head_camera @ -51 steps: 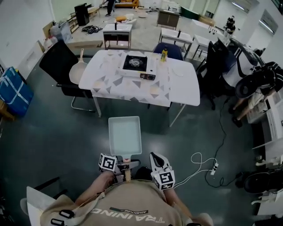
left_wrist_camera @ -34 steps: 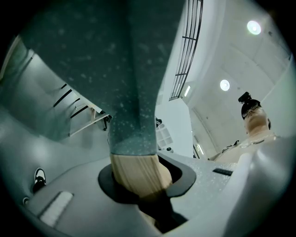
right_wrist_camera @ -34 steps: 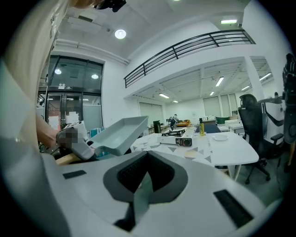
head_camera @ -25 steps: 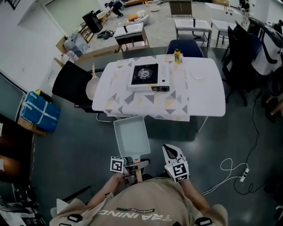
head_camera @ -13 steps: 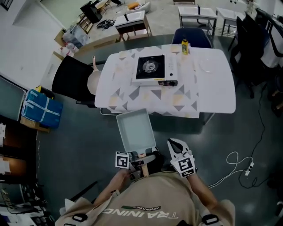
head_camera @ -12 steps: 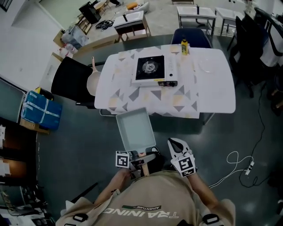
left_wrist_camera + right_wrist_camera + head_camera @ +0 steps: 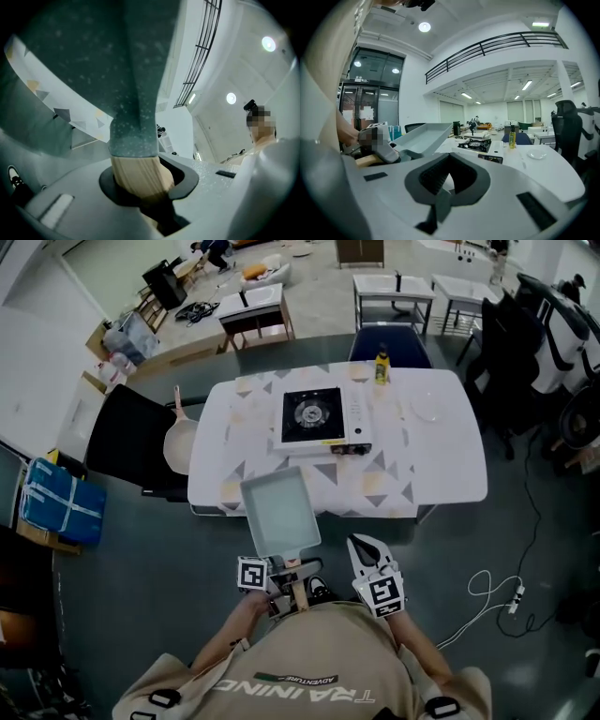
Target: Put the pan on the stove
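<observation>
Left gripper [image 7: 281, 570] jaws clamp the pan [image 7: 278, 512] handle, lower centre. Right gripper [image 7: 364, 546] jaws are together, empty.

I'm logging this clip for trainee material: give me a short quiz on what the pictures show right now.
1. True or false: the pan is held in the air, not yet on the stove.
2. The left claw is closed on: A) the pan's wooden handle; B) a spoon; C) nothing at all.
3. Which claw holds nothing?

Key: 1 true; 2 A; 3 the right claw, its jaws together and empty.
</observation>
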Tool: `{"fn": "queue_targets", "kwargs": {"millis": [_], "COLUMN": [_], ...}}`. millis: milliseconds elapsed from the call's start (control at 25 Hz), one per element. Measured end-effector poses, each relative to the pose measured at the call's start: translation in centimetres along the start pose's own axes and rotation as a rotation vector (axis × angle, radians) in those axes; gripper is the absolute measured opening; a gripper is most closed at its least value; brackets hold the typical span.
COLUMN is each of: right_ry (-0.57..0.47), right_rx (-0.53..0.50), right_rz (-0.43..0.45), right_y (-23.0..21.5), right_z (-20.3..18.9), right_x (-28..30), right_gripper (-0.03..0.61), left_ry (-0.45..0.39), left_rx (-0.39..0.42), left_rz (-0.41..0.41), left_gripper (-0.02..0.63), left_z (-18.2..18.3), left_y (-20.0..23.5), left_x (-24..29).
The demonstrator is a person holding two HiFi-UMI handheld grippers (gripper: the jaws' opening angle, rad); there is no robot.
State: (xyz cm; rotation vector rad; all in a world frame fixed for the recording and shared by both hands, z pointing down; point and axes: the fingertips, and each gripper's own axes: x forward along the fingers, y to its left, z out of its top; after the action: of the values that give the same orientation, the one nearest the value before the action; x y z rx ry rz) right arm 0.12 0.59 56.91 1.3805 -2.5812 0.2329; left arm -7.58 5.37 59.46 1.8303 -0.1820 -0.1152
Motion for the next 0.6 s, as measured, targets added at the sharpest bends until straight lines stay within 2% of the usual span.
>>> {"fn": "queue_targets", "kwargs": {"millis": [160, 320, 600], "right_ry": [0.020, 0.022, 0.041], "right_rx": [0.004, 0.033, 0.057], "right_rz": [-0.052, -0.108, -0.081], "right_y": [0.1, 0.2, -1.2], "right_z": [-0.1, 0.3, 0.1], "right_x": [1.4, 2.9, 5.4], "right_gripper": [0.005, 0.005, 0.005], "left_ry": [0.017, 0.047, 0.030], "left_rx": [-0.003, -0.003, -0.031], "left_rz": [-0.037, -0.033, -0.044], "left_gripper": [0.077, 0.077, 0.078], "left_z": [2.1, 3.9, 5.9], "left_y": [0.6, 1.7, 2.4], "left_x": [-0.6, -1.5, -0.6]}}
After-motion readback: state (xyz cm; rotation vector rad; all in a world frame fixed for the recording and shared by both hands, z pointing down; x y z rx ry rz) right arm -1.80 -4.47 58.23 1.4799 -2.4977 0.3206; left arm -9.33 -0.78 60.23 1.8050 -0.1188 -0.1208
